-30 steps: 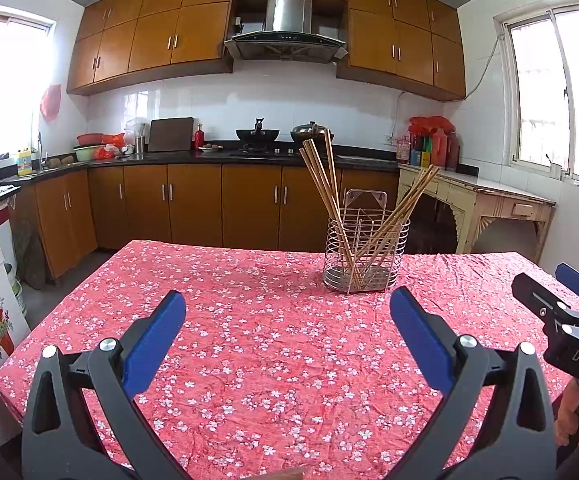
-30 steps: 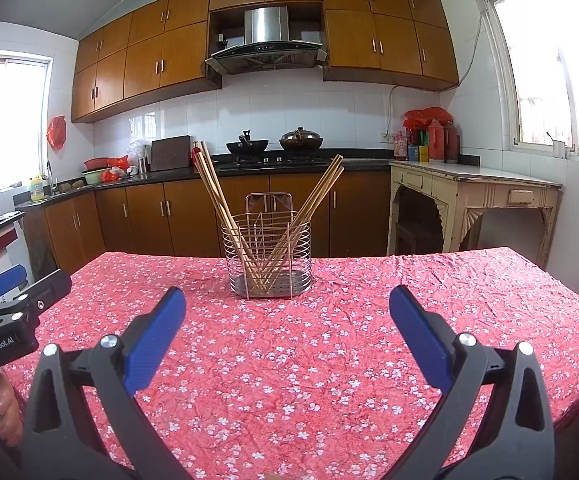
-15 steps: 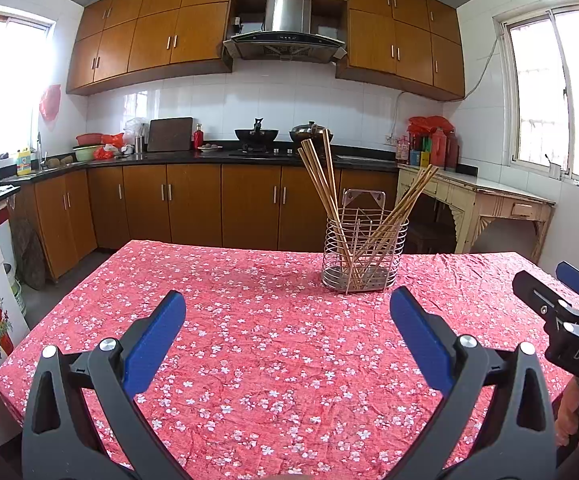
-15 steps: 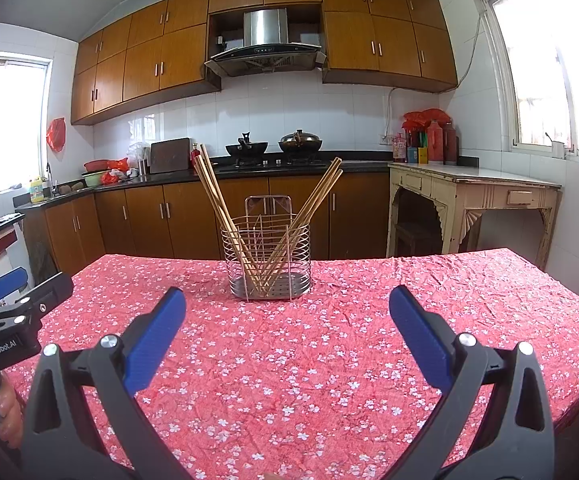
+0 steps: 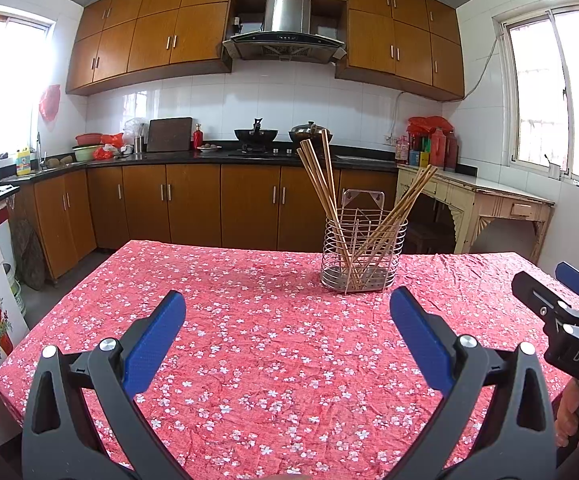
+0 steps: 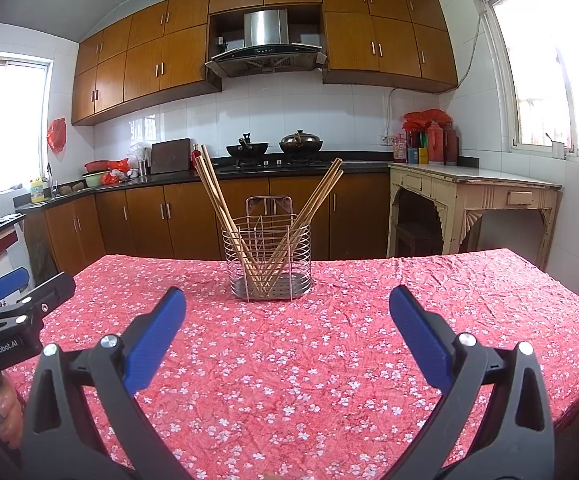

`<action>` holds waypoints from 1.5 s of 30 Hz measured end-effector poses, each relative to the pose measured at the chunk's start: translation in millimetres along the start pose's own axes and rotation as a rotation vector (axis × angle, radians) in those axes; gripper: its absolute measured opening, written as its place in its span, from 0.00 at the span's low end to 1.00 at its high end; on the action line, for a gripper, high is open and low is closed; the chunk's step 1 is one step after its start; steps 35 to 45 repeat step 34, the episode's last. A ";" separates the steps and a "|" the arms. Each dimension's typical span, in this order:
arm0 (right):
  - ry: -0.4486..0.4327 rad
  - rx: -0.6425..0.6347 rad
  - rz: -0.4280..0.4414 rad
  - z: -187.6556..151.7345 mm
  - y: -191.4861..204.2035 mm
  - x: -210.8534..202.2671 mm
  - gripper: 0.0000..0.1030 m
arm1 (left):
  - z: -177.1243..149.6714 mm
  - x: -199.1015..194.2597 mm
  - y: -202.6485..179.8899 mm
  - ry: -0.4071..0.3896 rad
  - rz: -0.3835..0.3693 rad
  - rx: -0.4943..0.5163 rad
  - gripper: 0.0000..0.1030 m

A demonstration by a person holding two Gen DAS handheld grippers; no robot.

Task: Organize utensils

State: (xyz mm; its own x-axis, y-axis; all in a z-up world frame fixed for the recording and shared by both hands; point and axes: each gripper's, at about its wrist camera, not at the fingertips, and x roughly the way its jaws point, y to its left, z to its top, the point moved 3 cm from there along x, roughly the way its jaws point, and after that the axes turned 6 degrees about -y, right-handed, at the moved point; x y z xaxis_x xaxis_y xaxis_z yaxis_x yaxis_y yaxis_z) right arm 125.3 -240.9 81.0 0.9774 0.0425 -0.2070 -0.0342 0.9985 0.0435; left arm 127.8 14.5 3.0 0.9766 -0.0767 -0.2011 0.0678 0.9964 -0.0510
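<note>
A wire utensil holder (image 5: 363, 258) (image 6: 267, 264) stands on the red flowered tablecloth (image 5: 249, 340) (image 6: 329, 352) toward the far side of the table. Several wooden chopsticks (image 5: 321, 184) (image 6: 217, 200) lean in it, one bunch to the left and another (image 5: 405, 204) (image 6: 313, 204) to the right. My left gripper (image 5: 287, 312) hovers open over the near cloth, left of the holder, with nothing between its blue pads. My right gripper (image 6: 287, 312) is open and empty too, facing the holder almost head on. Each gripper appears at the edge of the other's view.
Brown kitchen cabinets (image 5: 193, 204) and a black counter with a wok (image 6: 247, 148) run along the back wall. A cream side table (image 6: 469, 196) stands at the right by the window. A hand (image 6: 7, 412) holds the left gripper's handle.
Both views have drifted very slightly; the holder sits a touch lower in the right wrist view. Both grippers stay open and nothing has been picked up.
</note>
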 end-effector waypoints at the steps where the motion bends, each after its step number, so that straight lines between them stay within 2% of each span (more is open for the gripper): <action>1: 0.000 0.000 0.000 0.2 0.1 0.0 0.96 | 0.0 0.0 -0.2 -0.001 0.000 -0.001 0.98; 45: -0.007 0.012 -0.010 0.0 -2.3 -4.6 0.96 | 1.2 -2.3 -3.2 -0.002 -0.010 -0.016 0.98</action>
